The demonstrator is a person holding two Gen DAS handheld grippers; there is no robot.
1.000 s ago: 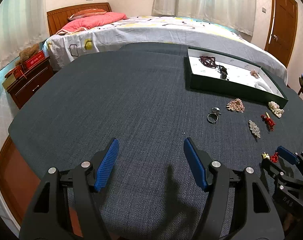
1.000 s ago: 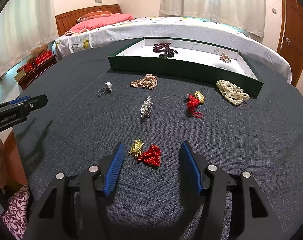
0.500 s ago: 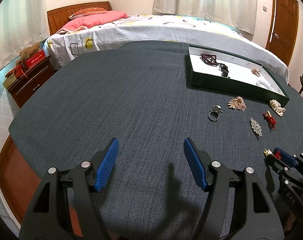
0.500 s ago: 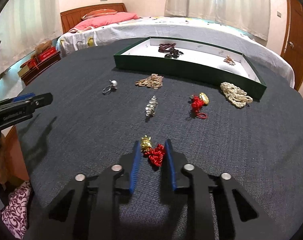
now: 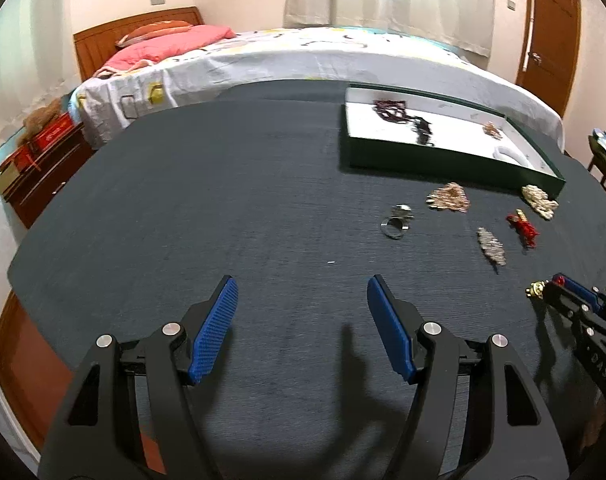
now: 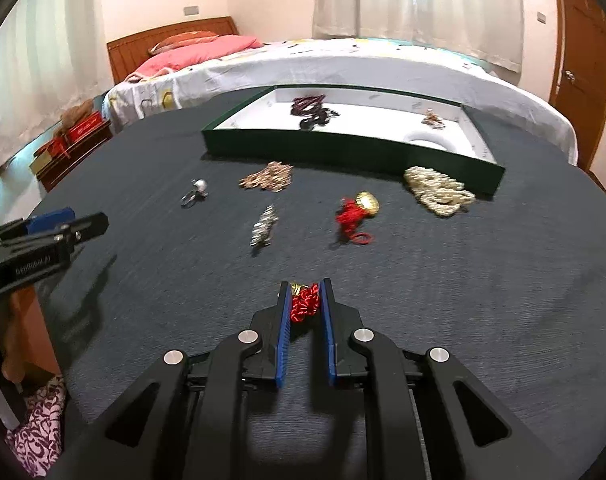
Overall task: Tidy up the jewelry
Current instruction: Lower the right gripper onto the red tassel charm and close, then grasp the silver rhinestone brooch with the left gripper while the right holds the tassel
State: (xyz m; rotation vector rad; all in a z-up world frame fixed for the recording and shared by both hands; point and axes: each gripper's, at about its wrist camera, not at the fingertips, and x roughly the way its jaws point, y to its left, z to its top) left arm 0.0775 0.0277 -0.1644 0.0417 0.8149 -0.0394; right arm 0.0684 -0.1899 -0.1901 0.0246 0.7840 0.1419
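A red knotted-cord ornament with a small gold charm [image 6: 303,305] sat pinched between the blue-padded jaws of the right gripper [image 6: 304,300], which had just been closing on it; the cord bunched between the pads while the charm peeked out at the left pad's tip. The piece lay low over the dark grey woven tabletop [image 6: 463,280]; whether it had left the cloth could not be told. Directly ahead of the tool, well apart, stood the long green-walled, white-lined tray [image 6: 303,146], its long axis running crosswise to the gripper's line, so the coming carry looked to be a straight forward reach over the loose pieces. Between tool and tray lay a second red cord ornament with gold charm [image 6: 355,216], a silver rhinestone brooch [image 6: 265,226], a coppery bead cluster [image 6: 269,176], a silver ring [image 6: 195,194] and a heap of cream pearl strands [image 6: 437,190]. The left gripper [image 5: 303,328] hung off to the left, jaws spread and empty, farther from the tray; the right hand appeared the better placed.
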